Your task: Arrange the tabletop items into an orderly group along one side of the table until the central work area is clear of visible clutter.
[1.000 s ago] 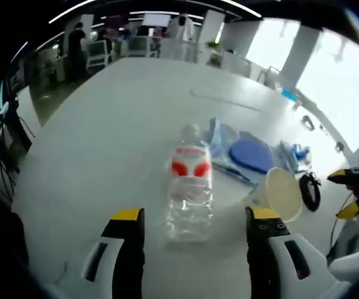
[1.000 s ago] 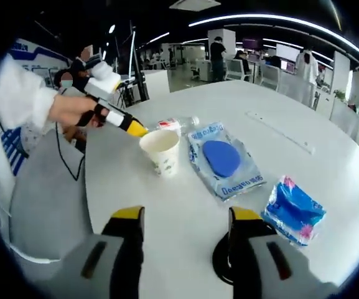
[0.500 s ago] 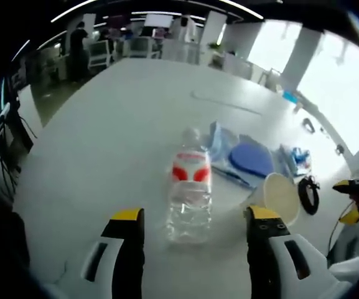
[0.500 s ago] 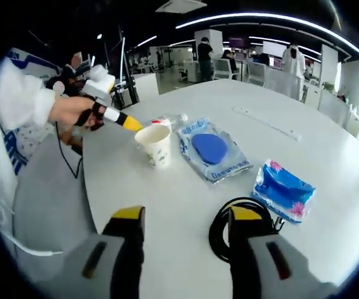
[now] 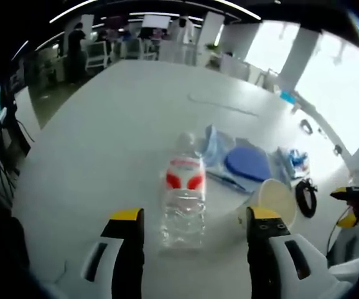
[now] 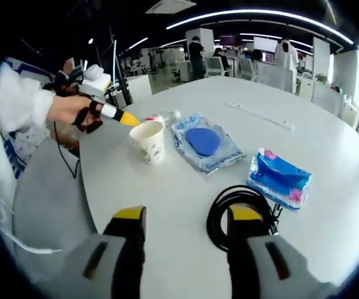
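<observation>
Plastic bottle (image 5: pixel 183 198) lies on its side on the table (image 5: pixel 104 137), long axis running straight away between the left gripper (image 5: pixel 190 232) fingers, cap end far. Left fingers wide open, empty; nearer than the right gripper (image 6: pixel 181 232), also open and empty, over the black cable coil (image 6: pixel 238 205).

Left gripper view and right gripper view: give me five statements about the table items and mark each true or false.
1. The plastic bottle lies on its side between the left gripper's open jaws. True.
2. The paper cup lies tipped over. False: it stands upright.
3. The black cable coil sits beside the blue tissue pack. True.
4. The right gripper is shut on the cable. False: its jaws are open and hold nothing.
5. The clear bag with the blue pad lies on top of the cup. False: it lies flat on the white table beside it.
</observation>
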The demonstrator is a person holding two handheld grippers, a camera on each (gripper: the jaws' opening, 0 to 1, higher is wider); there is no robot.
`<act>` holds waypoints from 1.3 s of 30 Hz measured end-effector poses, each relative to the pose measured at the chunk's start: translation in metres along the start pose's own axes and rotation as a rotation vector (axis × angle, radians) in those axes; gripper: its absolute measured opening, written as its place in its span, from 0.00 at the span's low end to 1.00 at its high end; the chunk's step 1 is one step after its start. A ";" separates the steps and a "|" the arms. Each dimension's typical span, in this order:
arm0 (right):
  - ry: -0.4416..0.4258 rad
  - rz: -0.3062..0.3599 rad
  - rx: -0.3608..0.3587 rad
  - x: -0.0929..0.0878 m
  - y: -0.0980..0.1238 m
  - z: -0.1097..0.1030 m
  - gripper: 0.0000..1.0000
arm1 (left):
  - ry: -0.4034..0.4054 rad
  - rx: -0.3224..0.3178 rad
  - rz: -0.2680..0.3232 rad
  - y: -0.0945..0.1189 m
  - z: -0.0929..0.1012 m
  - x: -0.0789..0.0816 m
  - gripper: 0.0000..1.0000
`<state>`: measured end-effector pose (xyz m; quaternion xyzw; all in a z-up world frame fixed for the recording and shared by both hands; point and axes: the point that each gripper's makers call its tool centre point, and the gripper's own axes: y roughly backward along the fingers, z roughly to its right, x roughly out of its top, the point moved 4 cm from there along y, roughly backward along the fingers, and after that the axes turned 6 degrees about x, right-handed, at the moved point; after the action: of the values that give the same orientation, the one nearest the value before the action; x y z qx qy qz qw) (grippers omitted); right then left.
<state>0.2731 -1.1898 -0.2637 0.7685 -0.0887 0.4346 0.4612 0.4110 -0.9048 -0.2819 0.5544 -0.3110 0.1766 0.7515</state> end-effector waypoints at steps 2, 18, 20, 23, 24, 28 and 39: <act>-0.005 -0.001 -0.006 -0.003 0.000 0.001 0.50 | -0.005 0.001 -0.002 0.000 0.000 0.000 0.63; -0.096 0.016 -0.027 -0.017 0.003 0.000 0.48 | -0.046 -0.002 -0.010 -0.010 -0.003 0.020 0.62; -0.108 0.016 -0.028 -0.021 0.003 0.000 0.47 | -0.061 -0.003 -0.010 -0.014 -0.003 0.025 0.62; -0.120 0.015 -0.029 -0.025 0.005 -0.001 0.47 | -0.090 -0.009 -0.017 -0.017 -0.002 0.029 0.62; -0.124 0.014 -0.030 -0.027 0.005 -0.001 0.47 | -0.097 -0.009 -0.018 -0.018 -0.001 0.032 0.62; -0.152 0.020 -0.037 -0.033 0.008 0.000 0.46 | -0.108 -0.020 -0.012 -0.022 0.003 0.041 0.61; -0.206 0.041 -0.047 -0.042 0.009 0.002 0.45 | -0.147 -0.033 -0.021 -0.034 0.013 0.063 0.60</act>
<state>0.2441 -1.2079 -0.2896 0.7962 -0.1615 0.3603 0.4585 0.4749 -0.9330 -0.2623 0.5566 -0.3625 0.1225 0.7374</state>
